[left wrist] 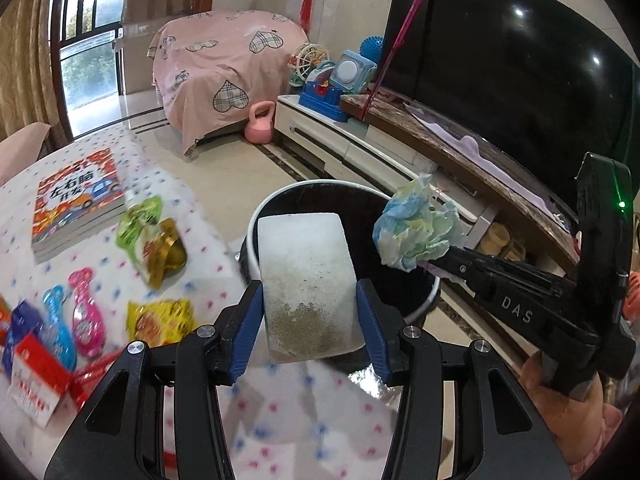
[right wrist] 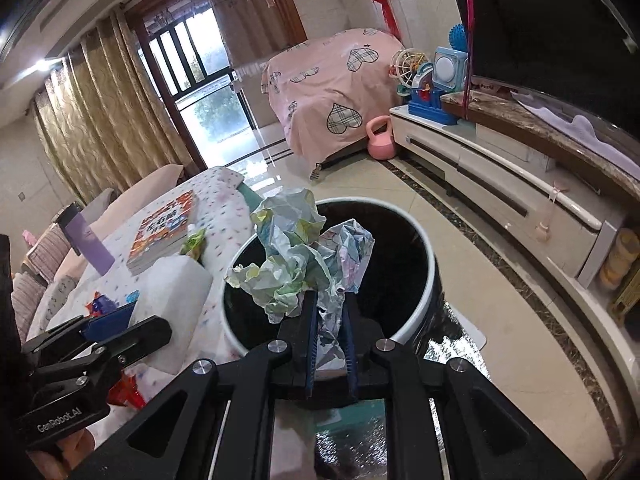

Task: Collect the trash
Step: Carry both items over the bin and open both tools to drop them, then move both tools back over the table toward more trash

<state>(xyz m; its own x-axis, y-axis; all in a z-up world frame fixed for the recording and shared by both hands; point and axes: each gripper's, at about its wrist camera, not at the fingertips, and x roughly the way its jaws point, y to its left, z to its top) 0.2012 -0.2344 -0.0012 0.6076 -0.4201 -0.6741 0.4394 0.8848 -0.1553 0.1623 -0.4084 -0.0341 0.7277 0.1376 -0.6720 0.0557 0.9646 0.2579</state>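
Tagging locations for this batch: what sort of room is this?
Most likely a home living room: a large television on a long media cabinet, a sofa beside the cloth-covered table, children's toys.

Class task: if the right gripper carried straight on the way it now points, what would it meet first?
Probably the trash bin: the right gripper, shut on crumpled paper, points over its dark opening, though depth is uncertain.

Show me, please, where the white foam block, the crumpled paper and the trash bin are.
white foam block [left wrist: 306, 276]: left wrist view, middle of its top face.
crumpled paper [right wrist: 298, 256]: right wrist view, centre of the wad.
trash bin [right wrist: 429, 276]: right wrist view, white rim.
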